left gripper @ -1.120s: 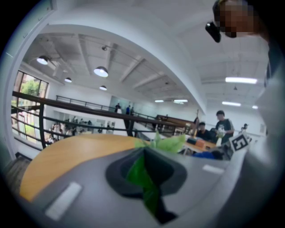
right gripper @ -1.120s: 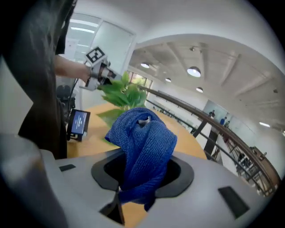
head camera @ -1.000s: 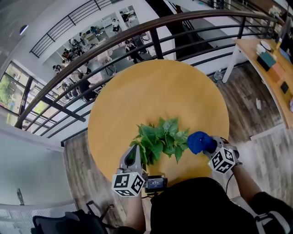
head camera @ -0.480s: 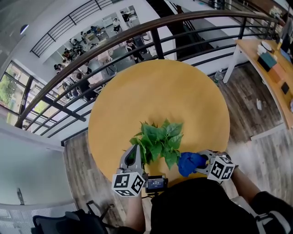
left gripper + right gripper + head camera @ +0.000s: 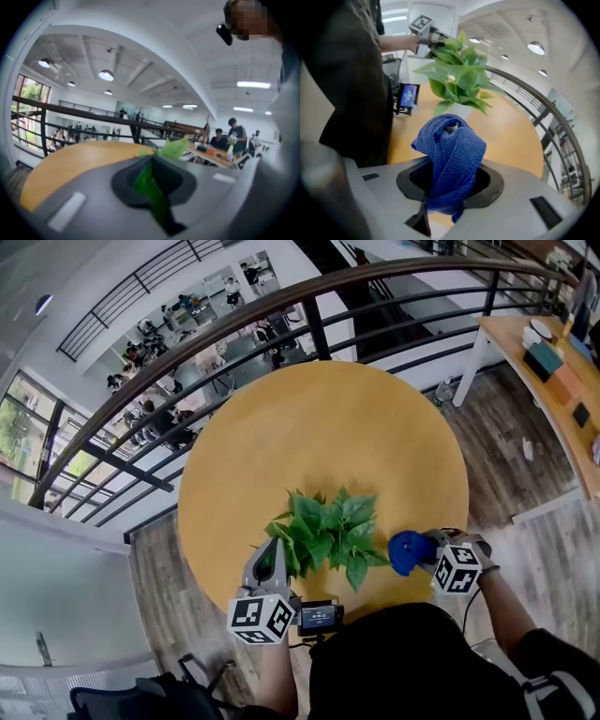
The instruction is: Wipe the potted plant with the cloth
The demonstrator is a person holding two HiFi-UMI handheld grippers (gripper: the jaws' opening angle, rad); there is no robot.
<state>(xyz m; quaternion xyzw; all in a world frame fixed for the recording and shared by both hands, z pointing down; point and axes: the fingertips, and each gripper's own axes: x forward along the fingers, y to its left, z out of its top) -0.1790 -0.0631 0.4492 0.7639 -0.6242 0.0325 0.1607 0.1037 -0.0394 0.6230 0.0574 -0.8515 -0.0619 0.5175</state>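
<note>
One leaf (image 5: 144,183) in left claw (image 5: 271,547); cloth (image 5: 452,150) in right claw (image 5: 423,553) beside plant (image 5: 328,529).

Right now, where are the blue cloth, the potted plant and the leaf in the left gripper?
blue cloth (image 5: 453,151): right gripper view, middle of bundle.
potted plant (image 5: 328,531): head view, centre of the leaves.
leaf (image 5: 146,186): left gripper view, part between the jaws.

Round wood table (image 5: 319,427) by black railing (image 5: 312,329), desk (image 5: 514,345) at rt w/ boxes.
</note>
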